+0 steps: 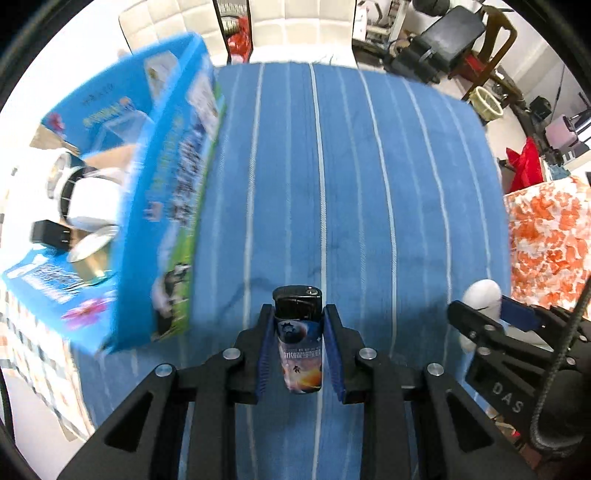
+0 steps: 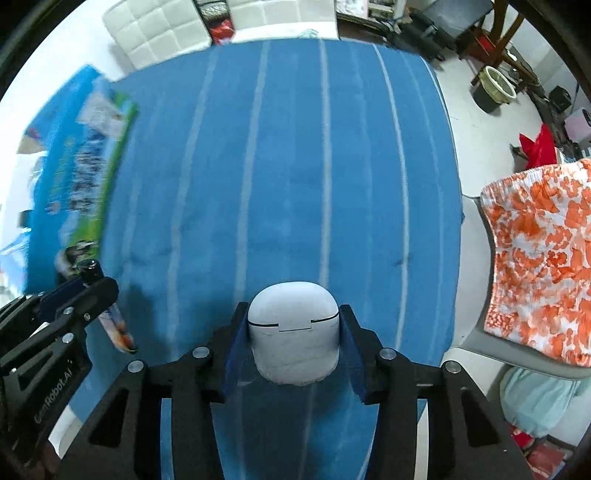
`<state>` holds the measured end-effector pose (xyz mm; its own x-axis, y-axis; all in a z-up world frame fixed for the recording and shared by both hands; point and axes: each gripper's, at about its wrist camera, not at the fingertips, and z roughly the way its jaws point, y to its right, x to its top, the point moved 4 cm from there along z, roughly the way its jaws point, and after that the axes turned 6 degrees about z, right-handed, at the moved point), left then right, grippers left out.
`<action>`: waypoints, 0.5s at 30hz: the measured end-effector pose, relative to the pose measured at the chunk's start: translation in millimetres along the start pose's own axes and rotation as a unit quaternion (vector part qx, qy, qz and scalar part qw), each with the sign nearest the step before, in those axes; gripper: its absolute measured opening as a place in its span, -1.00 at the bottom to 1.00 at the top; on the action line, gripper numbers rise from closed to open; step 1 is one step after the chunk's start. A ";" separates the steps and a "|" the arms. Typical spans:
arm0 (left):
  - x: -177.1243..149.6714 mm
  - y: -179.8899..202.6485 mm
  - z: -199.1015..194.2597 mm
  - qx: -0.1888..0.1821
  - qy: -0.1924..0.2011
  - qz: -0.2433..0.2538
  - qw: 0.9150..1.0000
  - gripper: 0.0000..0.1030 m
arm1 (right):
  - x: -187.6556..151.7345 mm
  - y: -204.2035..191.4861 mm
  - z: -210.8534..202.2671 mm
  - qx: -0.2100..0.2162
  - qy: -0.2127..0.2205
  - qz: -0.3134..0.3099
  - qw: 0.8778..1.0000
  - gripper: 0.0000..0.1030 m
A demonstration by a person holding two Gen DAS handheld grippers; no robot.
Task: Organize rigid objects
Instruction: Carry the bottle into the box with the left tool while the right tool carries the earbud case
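My left gripper [image 1: 298, 314] is shut on a lighter [image 1: 300, 347] with a black cap and a space print, held upright above the blue striped cloth [image 1: 351, 184]. The same lighter [image 2: 110, 317] shows at the left of the right wrist view, pinched in the left gripper [image 2: 86, 284]. My right gripper [image 2: 293, 314] is shut on a white earbud case [image 2: 293, 332]; that case [image 1: 480, 295] peeks out beside the right gripper [image 1: 476, 314] in the left wrist view. An open blue cardboard box [image 1: 166, 206] stands at the left and holds a white bottle [image 1: 88, 192], a black adapter [image 1: 48, 232] and a tin [image 1: 92, 254].
The blue box [image 2: 77, 184] lies along the cloth's left edge. White cushioned chairs [image 1: 288, 26] stand beyond the far edge. An orange-and-white patterned cloth over a chair [image 2: 543, 258] is at the right, with floor clutter behind it. The striped cloth's middle [image 2: 288, 166] is bare.
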<state>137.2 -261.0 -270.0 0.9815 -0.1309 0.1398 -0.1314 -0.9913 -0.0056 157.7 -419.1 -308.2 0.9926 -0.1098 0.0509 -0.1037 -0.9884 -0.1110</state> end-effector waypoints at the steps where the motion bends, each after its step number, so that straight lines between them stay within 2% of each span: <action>1: -2.6 -3.3 -8.4 -0.001 0.007 0.000 1.000 -0.55 | -3.6 -8.2 -9.1 0.005 0.005 -0.001 1.000 -0.05; 5: -13.2 -31.2 -48.4 0.006 0.043 0.011 0.999 -0.55 | -18.9 -44.3 -50.8 0.027 0.031 -0.009 0.999 -0.05; 10: -21.5 -87.0 -94.0 0.018 0.084 0.010 0.996 -0.55 | -37.6 -95.9 -100.1 0.048 0.068 -0.019 0.996 -0.05; 15: -16.2 -134.4 -130.0 0.023 0.109 0.020 0.994 -0.55 | -50.8 -148.1 -138.7 0.062 0.099 -0.017 0.993 -0.05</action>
<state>120.8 -123.9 -142.8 0.9215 -0.1699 0.3494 -0.1588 -0.9855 -0.0605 113.9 -281.7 -156.8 0.9622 -0.1069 0.2504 -0.0489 -0.9726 -0.2274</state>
